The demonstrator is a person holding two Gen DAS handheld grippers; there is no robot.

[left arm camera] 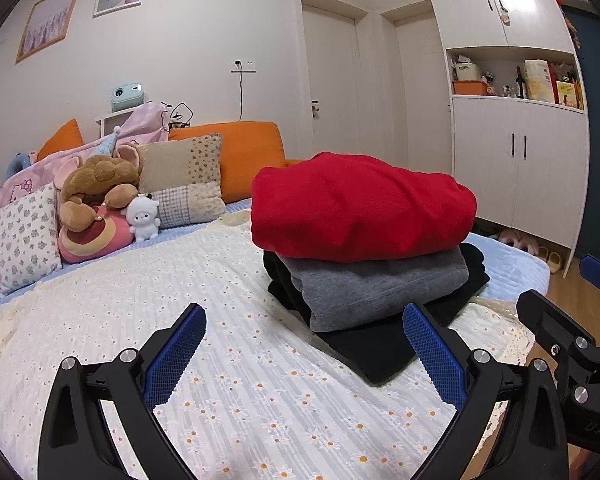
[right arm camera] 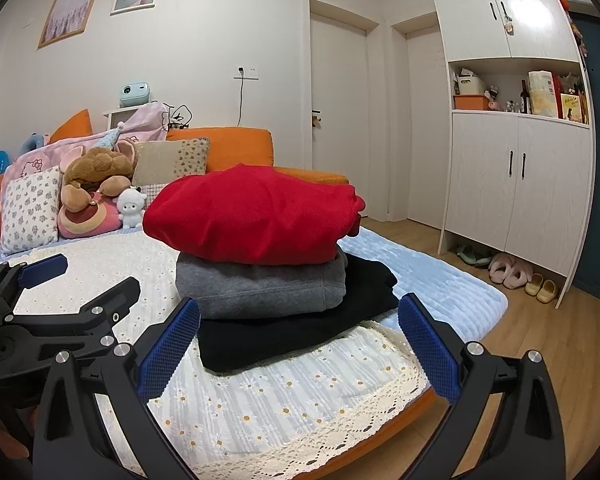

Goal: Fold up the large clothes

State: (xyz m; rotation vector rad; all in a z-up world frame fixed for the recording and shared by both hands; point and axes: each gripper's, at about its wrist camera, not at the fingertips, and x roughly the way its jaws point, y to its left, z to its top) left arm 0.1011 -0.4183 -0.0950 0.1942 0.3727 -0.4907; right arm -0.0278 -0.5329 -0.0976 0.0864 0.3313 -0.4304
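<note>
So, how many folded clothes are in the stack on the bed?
3, stacked: the red garment on top, the grey garment under it, and the black garment at the bottom on the bedspread. A thinner piece between them could be hidden.

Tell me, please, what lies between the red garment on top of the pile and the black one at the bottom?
A folded grey garment lies between the red garment and the black garment, touching both, in both wrist views.

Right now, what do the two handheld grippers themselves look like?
The left gripper and right gripper match: black angular frames with silver round bolts at the joints, and two fingers faced with blue, diamond-textured pads. No cables or sleeves show. Faint embossed lettering on the right gripper's body cannot be read.
</note>
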